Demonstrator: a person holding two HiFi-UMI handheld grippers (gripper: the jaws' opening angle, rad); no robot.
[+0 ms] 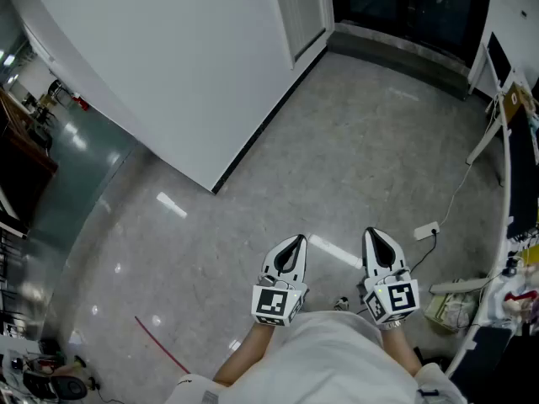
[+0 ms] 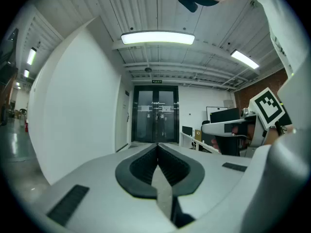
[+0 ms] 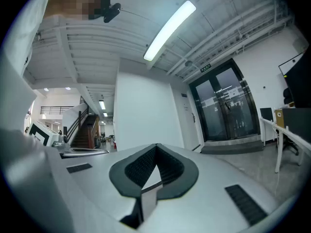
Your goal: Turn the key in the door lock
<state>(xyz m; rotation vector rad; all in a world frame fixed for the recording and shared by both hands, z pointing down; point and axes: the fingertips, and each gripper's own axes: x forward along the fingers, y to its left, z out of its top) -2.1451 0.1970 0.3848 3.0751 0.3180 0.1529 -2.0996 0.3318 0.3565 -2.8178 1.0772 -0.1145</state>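
I stand on a grey stone floor with both grippers held close to my body, side by side and pointing level ahead. My left gripper is shut with nothing between its jaws, whose tips meet. The right gripper is likewise shut and empty. A white door stands in the wall far ahead on the left, also in the left gripper view. Dark glass double doors close the end of the hall. No key or lock can be made out.
A long white wall runs along my left, ending at a corner. Desks and clutter line the right side, with a power strip and cable on the floor. A staircase shows far left in the right gripper view.
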